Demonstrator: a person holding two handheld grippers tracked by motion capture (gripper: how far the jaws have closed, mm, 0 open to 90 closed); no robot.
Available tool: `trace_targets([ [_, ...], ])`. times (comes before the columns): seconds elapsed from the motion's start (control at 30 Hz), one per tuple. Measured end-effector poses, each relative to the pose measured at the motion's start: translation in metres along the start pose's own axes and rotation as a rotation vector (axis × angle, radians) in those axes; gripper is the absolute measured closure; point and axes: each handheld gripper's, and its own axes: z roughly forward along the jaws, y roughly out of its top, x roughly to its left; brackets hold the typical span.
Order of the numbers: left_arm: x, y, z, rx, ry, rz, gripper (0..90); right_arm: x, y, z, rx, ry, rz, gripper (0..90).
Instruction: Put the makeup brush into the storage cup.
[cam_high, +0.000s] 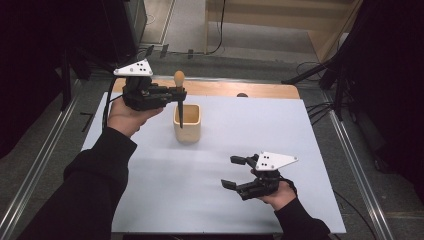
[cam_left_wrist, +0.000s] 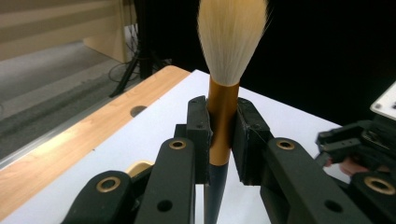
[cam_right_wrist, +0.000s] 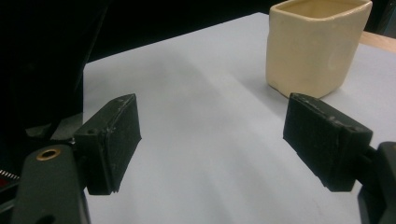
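A cream square cup stands on the white mat toward the back. Held upright over it is a brush with a pale bristle head, gold ferrule and dark handle; its handle end reaches down into the cup's mouth. My left gripper is shut on the brush at the ferrule. My right gripper hovers low over the mat at the front right, open, nothing between its jaws, pointed toward the cup.
The white mat covers a wooden table whose bare strip shows at the back, with a dark hole in it. Metal rails run along both sides. Cables and stand legs lie on the floor behind.
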Motion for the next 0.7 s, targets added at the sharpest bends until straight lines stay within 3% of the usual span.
trace_targets([
  [0.3, 0.018, 0.002, 0.005, -0.056, 0.029, -0.033, 79.5, 0.002, 0.000, 0.001, 0.000, 0.008, -0.004, 19.9],
  [0.57, 0.019, 0.006, 0.016, -0.039, 0.068, -0.004, 79.5, 0.002, 0.000, 0.001, 0.001, 0.013, -0.003, 19.8],
  [0.7, 0.026, 0.002, 0.024, -0.022, 0.075, -0.018, 79.4, 0.002, 0.001, 0.001, 0.001, 0.017, -0.005, 19.9],
])
